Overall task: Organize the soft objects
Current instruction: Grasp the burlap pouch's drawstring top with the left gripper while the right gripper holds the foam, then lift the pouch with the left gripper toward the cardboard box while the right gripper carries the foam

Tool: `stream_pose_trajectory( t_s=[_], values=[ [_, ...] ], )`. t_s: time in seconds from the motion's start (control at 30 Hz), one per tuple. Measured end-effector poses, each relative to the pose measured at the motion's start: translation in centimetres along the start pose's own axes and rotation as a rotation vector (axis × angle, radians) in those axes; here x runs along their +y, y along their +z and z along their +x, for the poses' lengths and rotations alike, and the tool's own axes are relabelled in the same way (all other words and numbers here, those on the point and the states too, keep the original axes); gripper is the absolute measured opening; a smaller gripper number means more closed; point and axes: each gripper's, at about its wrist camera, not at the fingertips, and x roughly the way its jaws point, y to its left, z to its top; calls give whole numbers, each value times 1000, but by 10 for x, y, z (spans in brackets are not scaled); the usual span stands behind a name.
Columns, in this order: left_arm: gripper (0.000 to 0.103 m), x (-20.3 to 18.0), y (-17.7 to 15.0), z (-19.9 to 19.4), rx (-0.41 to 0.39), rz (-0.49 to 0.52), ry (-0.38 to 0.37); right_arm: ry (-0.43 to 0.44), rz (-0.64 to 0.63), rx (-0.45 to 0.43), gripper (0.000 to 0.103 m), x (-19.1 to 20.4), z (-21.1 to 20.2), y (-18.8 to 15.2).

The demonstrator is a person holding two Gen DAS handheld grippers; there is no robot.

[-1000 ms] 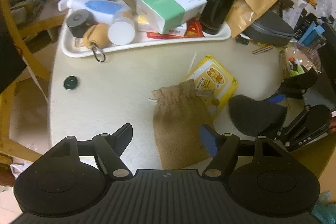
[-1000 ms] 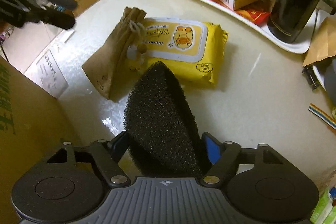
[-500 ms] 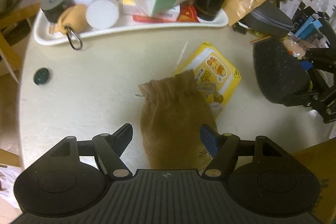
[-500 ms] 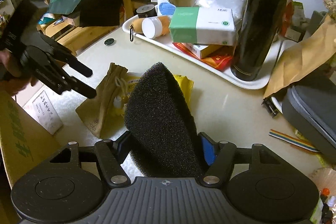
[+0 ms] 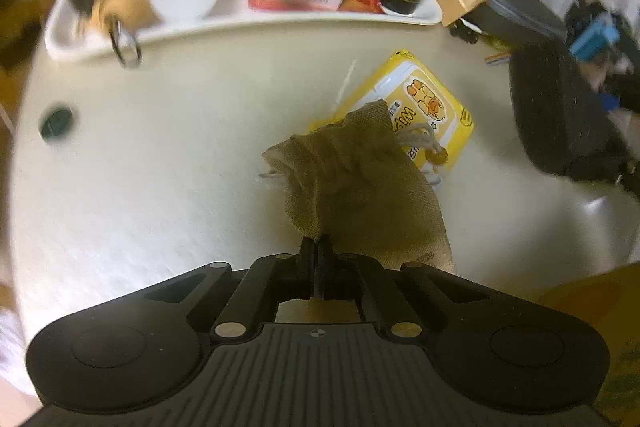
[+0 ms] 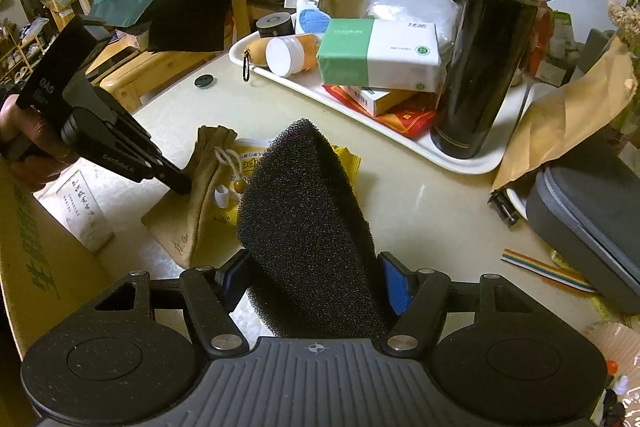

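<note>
Cluttered domestic surroundings frame a round cream counter (image 5: 160, 167) crowded along its far edge. One white oblong tray (image 6: 472, 167) there carries one tall black flask (image 6: 488, 67), one green-and-white tissue pack (image 6: 376, 57) stacked on flat boxes, one white-capped jar (image 6: 286, 55) and other small containers. One grey zipped case (image 6: 588, 211) and one crumpled brown paper bag (image 6: 568, 119) lie just beside the tray. One small dark green disc (image 5: 56, 125) sits apart on bare counter.

Task items number three. One brown burlap drawstring pouch (image 5: 360, 187) lies on the counter, its mouth overlapping one yellow wet-wipes packet (image 5: 436, 103). The left hand-held gripper (image 5: 318, 251) has its jaws closed tight on the pouch's near fold. One black foam sponge (image 6: 308, 227) stands gripped between the jaws of the right hand-held gripper (image 6: 316, 283), raised above the counter and screening part of the packet.
</note>
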Motion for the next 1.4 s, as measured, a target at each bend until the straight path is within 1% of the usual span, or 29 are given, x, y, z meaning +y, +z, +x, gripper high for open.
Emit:
stream_pose_trajectory(
  t_s=[0.13, 0.27, 0.33, 0.5, 0.7, 0.9, 1.1, 1.27, 1.4],
  values=[
    [1, 1, 3, -17, -59, 4, -1, -9, 1, -2, 70, -1, -1, -1],
    [1, 2, 9, -42, -140, 1, -5, -24, 6, -17, 70, -2, -6, -1],
    [1, -2, 12, -48, -168, 7, -3, -33, 8, -26, 70, -2, -8, 0],
    [1, -8, 16, -65, -212, 21, 21, -66, 16, -54, 70, -3, -15, 1],
    [1, -17, 19, -92, -281, 52, 20, -98, 26, -81, 70, 0, -24, 4],
    [1, -26, 20, -120, -357, 76, 13, -98, 29, -119, 70, 5, -35, 6],
    [1, -35, 18, -145, -409, 97, 37, -101, 34, -139, 70, 8, -47, 8],
    [1, -55, 13, -174, -456, 119, 76, -159, 70, -101, 70, 14, -56, 9],
    [1, -74, 10, -192, -465, 130, 119, -215, 85, -71, 70, 23, -69, 12]
  ],
)
